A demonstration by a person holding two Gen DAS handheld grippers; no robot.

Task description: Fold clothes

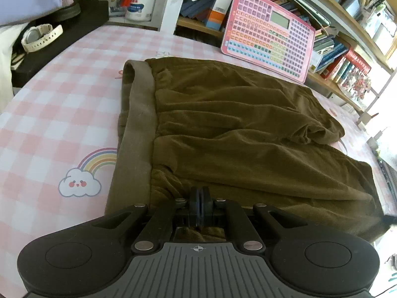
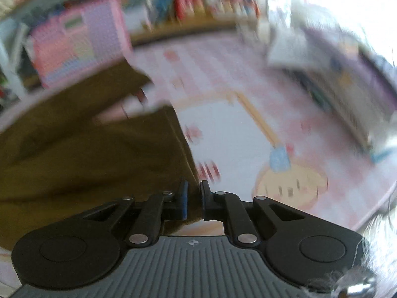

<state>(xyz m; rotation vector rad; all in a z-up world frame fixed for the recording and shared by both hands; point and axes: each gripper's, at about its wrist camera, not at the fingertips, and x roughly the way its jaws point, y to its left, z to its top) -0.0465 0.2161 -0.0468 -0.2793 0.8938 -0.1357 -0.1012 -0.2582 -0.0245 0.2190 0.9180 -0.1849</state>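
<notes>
Olive-brown shorts lie flat on the pink checked table cover, with their lighter waistband to the left. My left gripper is at the near edge beside the waistband. Its fingers are pressed together with cloth bunched under them. The right wrist view is blurred by motion. There the shorts fill the left half. My right gripper sits at the leg's hem edge, and its fingers stand narrowly apart with the brown hem running between them.
A pink keyboard toy leans against the bookshelf behind the shorts. A white watch lies on a black box at the far left, near a white jar. Printed cover shows right of the shorts.
</notes>
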